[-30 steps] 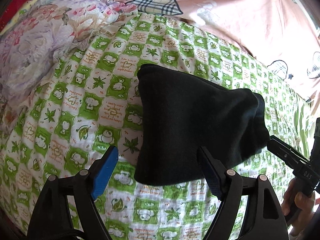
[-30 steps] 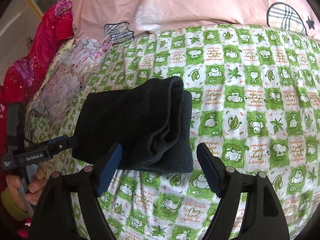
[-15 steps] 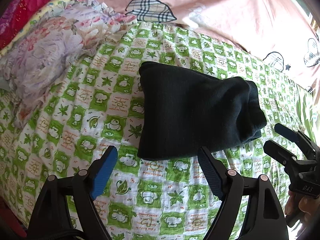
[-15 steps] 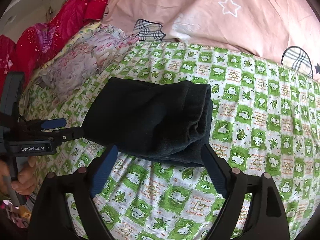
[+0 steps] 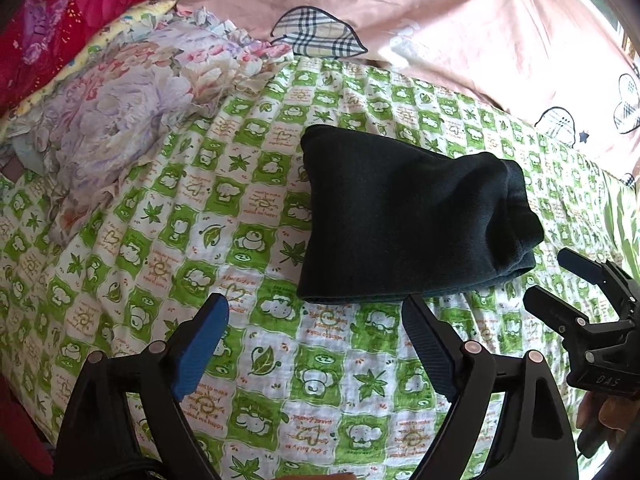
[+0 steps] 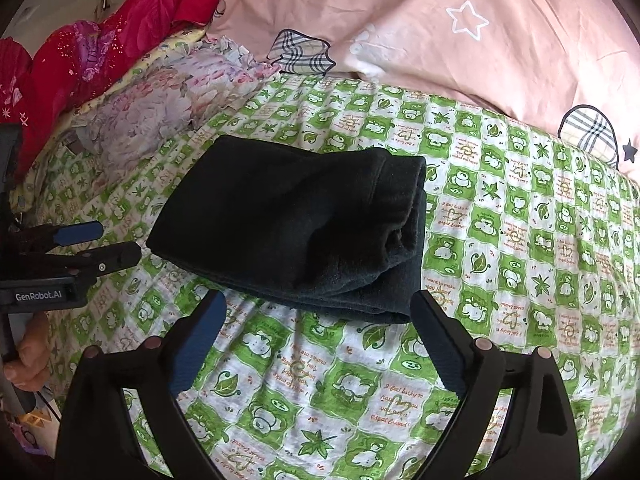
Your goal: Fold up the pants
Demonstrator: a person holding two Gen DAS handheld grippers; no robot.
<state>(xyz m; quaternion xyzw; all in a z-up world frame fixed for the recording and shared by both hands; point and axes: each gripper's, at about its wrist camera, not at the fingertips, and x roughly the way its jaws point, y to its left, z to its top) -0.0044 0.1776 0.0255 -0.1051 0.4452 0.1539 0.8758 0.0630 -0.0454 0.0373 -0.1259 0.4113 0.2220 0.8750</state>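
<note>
The black pants [image 5: 404,220] lie folded into a compact bundle on the green-and-white checked sheet [image 5: 200,264]. In the right wrist view the pants [image 6: 296,224] show stacked layers at their right edge. My left gripper [image 5: 314,312] is open and empty, a short way in front of the bundle's near edge. My right gripper [image 6: 316,308] is open and empty, just in front of the bundle. The right gripper also shows at the right edge of the left wrist view [image 5: 560,280]. The left gripper also shows at the left of the right wrist view [image 6: 100,242].
A floral cloth [image 5: 120,120] is bunched at the back left of the bed. A pink quilt [image 5: 440,28] with plaid patches lies along the back. Red bedding [image 6: 100,52] sits at the far left.
Both grippers have pulled back from the folded pants and risen. The pants lie released and still on the sheet.
</note>
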